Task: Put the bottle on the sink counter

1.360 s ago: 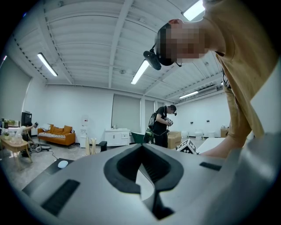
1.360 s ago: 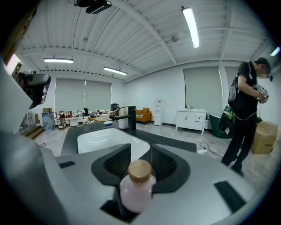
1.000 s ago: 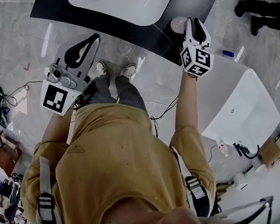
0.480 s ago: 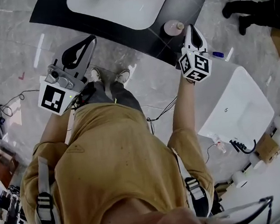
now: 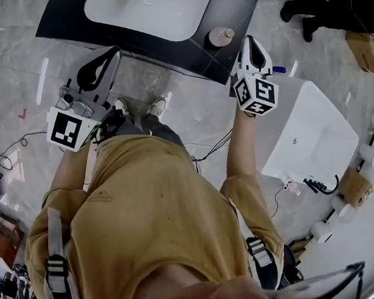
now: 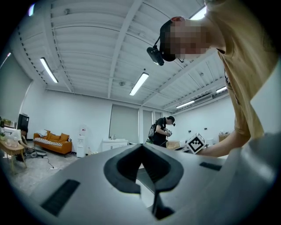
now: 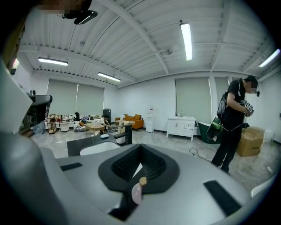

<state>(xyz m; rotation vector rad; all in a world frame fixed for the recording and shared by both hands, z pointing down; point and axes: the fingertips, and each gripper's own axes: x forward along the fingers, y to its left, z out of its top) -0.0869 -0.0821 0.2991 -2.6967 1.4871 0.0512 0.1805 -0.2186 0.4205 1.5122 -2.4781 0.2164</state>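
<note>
Both of my grippers are closed and carry nothing. My right gripper sits right of centre near the top of the head view. Its jaws are pressed together at the tips, and its marker cube faces the camera below them.

The bottle is a round pink one with a tan cap. It stands upright on the black sink counter, just left of those jaw tips, near them but apart from them. It is on the counter's right end, to the right of the white basin set into the top.

In the right gripper view the bottle shows small, low in the middle of the frame, through the slit below the closed jaws. A black faucet rises by the basin, left of centre.

My left gripper is at the upper left of the head view, by the counter's front edge and well apart from the bottle. In the left gripper view its jaws meet at the tips with nothing between them.

A second white basin lies at the right of the head view
</note>
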